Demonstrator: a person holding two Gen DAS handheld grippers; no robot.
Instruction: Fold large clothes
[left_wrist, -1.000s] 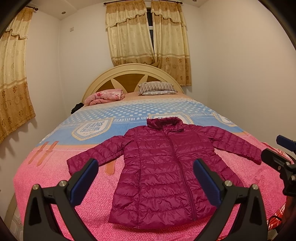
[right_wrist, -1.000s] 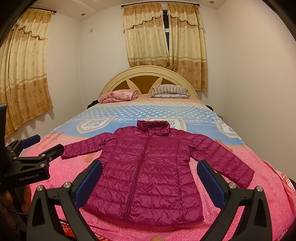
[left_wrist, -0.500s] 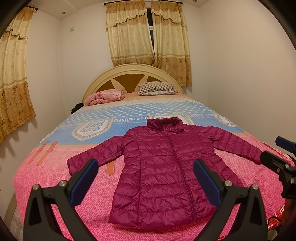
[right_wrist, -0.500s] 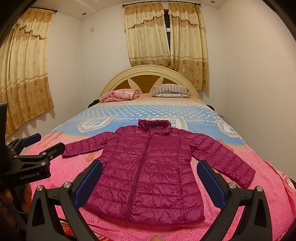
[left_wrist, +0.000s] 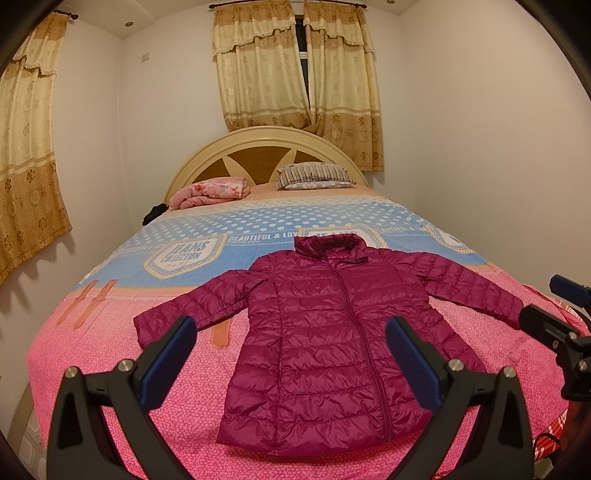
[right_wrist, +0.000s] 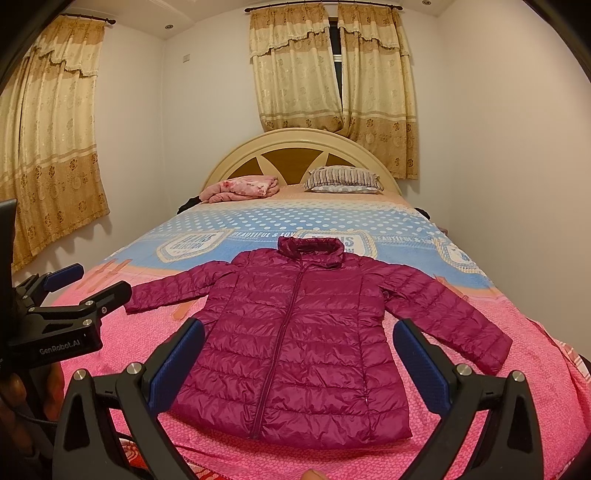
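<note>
Lying flat on the bed (left_wrist: 110, 332) w/ its front up is the jacket (left_wrist: 332, 350), a magenta quilted puffer, zipped, collar toward the headboard (left_wrist: 266, 140) and hem toward the cameras. Both sleeves are spread out to the sides & angled down toward the foot end, cuffs resting on the pink part of the cover. Collar reaches the blue band of the cover, just below the "BEAUTIFUL & LOV…" lettering; a "JEANS COLLECTION" badge sits to the left of it. Left gripper (left_wrist: 290, 354) hangs above the foot of the bed, fingers wide apart, nothing between them, blue pads (left_wrist: 170, 362) framing the jacket's lower half in its own view; not touching cloth. Right gripper (right_wrist: 299, 354) likewise: fingers spread wide, empty, held over the hem area, no contact. Each one shows in the other's cam: right gripper at the right edge of the left view near the sleeve cuff, left gripper (right_wrist: 88, 286) at the left edge of the right view, "GenRobot.AI" printed on its body, also spread. At the head end a folded pink blanket (left_wrist: 214, 188) lies left, a striped pillow (left_wrist: 314, 177) right, well apart from the jacket. Beige curtains (left_wrist: 295, 66) hang behind the headboard, another (left_wrist: 26, 147) on the left wall.
</note>
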